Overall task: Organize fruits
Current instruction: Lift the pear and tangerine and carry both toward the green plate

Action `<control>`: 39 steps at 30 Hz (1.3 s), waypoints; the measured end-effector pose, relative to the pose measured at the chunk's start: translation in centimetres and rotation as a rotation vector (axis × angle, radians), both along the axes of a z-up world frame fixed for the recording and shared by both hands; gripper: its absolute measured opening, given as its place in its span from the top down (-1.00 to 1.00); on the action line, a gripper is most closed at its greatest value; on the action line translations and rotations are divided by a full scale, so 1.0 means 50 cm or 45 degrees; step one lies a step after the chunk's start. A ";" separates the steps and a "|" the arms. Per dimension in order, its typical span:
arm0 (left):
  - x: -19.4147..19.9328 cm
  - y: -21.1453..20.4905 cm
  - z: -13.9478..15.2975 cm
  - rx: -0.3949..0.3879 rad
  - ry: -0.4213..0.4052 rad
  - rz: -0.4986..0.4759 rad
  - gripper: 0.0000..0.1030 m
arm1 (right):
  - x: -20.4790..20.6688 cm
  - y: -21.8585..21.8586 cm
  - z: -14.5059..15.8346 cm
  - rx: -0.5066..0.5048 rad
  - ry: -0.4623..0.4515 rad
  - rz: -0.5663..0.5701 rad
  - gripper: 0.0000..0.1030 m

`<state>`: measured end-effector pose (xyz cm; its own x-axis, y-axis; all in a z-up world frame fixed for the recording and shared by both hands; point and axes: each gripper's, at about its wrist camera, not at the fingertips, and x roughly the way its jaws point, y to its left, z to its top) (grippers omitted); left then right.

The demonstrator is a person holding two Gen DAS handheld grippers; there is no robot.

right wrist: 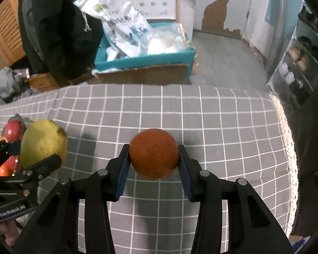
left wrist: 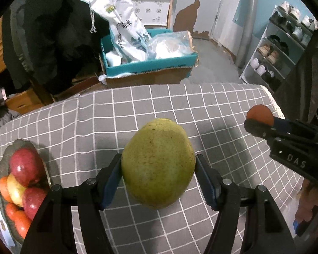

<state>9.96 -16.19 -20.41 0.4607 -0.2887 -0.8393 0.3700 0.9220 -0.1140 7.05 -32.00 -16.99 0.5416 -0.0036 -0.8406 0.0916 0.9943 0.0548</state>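
My left gripper [left wrist: 158, 169] is shut on a large green pear [left wrist: 158, 163], held clear above the grey checked tablecloth [left wrist: 108, 114]. In the right wrist view the same pear [right wrist: 43, 142] shows at the left, in the left gripper [right wrist: 35, 154]. My right gripper [right wrist: 153, 158] is shut on a round orange [right wrist: 153, 156], also lifted off the cloth [right wrist: 222, 127]. From the left wrist view the orange [left wrist: 260, 114] sits at the far right in the right gripper [left wrist: 262, 121]. A silvery fruit bowl [left wrist: 2, 163] at the left table edge holds red apples [left wrist: 25, 166], a yellow apple and oranges.
Beyond the table's far edge stands a teal cardboard box [left wrist: 150, 63] stuffed with white plastic bags. A shoe rack [left wrist: 282, 48] lines the right wall. A dark coat [left wrist: 48, 31] hangs at the back left. A hand [left wrist: 307, 207] grips the right tool's handle.
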 end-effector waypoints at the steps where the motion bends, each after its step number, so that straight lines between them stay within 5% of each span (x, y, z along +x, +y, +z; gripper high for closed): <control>1: -0.005 0.005 0.006 -0.003 -0.006 0.005 -0.34 | -0.005 0.004 0.013 0.000 -0.015 0.005 0.18; 19: -0.075 0.087 0.156 -0.060 -0.194 0.056 -0.34 | -0.076 0.084 0.173 -0.097 -0.219 0.079 0.18; 39: -0.131 0.213 0.248 -0.124 -0.305 0.182 -0.34 | -0.110 0.192 0.250 -0.057 -0.328 0.224 0.18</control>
<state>3.39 -5.55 -8.03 0.6840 -0.2801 -0.6736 0.2640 0.9558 -0.1294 1.56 -22.41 -4.50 0.7323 0.0755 -0.6768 -0.0937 0.9956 0.0097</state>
